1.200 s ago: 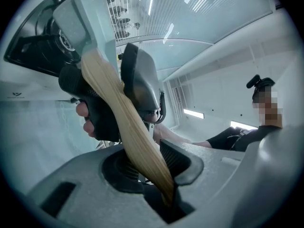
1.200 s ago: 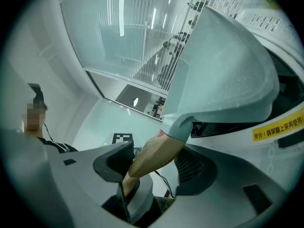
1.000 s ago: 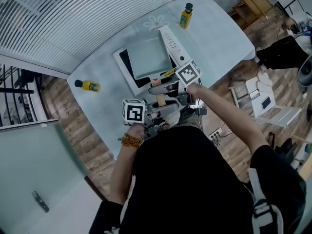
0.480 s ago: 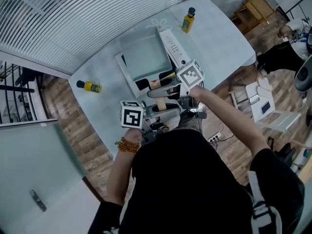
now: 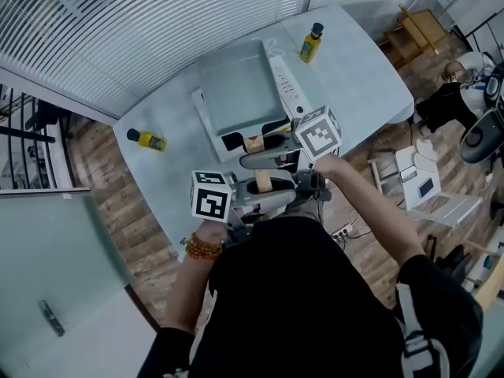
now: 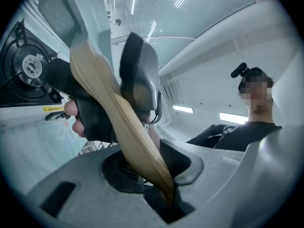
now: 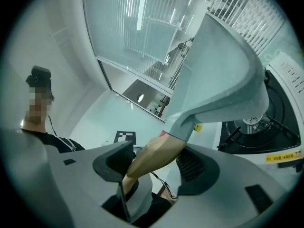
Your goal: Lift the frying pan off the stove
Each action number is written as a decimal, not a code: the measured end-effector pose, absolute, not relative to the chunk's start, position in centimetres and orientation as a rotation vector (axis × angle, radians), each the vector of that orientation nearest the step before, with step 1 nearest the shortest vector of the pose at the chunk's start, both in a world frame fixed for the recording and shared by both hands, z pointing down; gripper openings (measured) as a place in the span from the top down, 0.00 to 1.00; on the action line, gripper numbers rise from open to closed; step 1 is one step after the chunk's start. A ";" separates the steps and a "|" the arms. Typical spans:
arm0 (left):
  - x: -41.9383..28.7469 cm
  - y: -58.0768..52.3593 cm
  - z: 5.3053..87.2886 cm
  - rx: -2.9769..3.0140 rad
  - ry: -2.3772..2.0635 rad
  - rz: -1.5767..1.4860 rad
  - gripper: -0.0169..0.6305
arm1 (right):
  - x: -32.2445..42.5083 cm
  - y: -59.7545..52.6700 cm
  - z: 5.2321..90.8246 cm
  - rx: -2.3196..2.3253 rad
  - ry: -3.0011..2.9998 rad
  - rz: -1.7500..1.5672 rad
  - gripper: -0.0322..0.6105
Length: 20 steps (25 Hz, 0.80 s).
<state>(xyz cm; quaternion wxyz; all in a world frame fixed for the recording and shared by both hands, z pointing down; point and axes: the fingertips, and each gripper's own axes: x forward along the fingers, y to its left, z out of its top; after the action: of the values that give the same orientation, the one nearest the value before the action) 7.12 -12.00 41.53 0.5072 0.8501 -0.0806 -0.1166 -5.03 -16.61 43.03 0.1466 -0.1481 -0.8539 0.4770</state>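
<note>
A square grey frying pan (image 5: 236,85) hangs above the white stove (image 5: 288,87), clear of the black burner (image 5: 234,138). Its wooden handle (image 5: 262,183) points toward me. My left gripper (image 5: 264,189) is shut on the handle's near end. My right gripper (image 5: 264,154) is shut on the handle closer to the pan. In the left gripper view the handle (image 6: 118,127) runs up from between the left gripper's (image 6: 156,175) jaws to the pan (image 6: 71,8), with the burner (image 6: 28,68) beside it. In the right gripper view the right gripper (image 7: 156,163) pinches the handle (image 7: 154,158) under the tilted pan (image 7: 223,65); the burner (image 7: 251,122) lies below.
The stove sits on a pale blue table (image 5: 370,69). One yellow bottle (image 5: 311,43) stands behind the stove, and another (image 5: 147,138) lies at the table's left end. Slatted blinds run behind the table, and a wooden floor shows to the right.
The pan has risen off the burner and looks larger and higher in the head view. Both grippers stayed shut on the handle and rose with it.
</note>
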 end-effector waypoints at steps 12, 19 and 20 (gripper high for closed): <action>7.3 -10.8 38.1 2.071 -0.184 -0.325 0.78 | -4.8 -15.4 40.0 -0.447 -2.464 1.421 0.55; 7.2 -10.4 36.4 2.119 -0.190 -0.308 0.78 | -4.9 -15.1 37.9 -0.473 -2.508 1.371 0.54; 7.3 -10.4 36.2 2.126 -0.191 -0.306 0.78 | -4.9 -15.0 37.6 -0.478 -2.512 1.360 0.54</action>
<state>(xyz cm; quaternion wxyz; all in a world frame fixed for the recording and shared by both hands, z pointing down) 7.26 -10.37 36.17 0.4729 0.8687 -0.0781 -0.1249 -4.95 -15.04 37.58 0.1222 -0.1638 -0.8608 0.4661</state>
